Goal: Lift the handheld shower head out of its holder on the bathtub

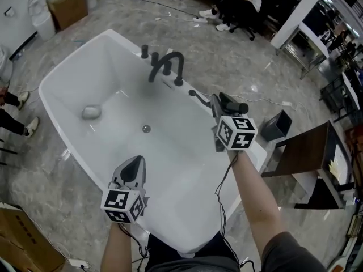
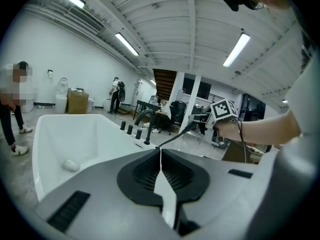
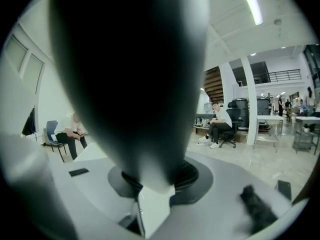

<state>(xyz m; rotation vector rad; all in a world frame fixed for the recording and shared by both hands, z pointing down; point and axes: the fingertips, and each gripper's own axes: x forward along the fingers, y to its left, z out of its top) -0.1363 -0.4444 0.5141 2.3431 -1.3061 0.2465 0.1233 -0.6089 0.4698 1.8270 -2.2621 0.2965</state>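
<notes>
Extraction looks done: our right gripper point(image 1: 220, 106) clamps its fingers on the shower head point(image 1: 238, 106), held above the bathtub point(image 1: 72, 59) rim (left gripper point(image 1: 134, 164) fingers closed, empty); next we keep it steady

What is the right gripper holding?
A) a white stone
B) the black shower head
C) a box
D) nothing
B: the right gripper is shut on the black shower head, held up beside the tub. In the right gripper view, its dark body fills the space between the jaws.
</notes>
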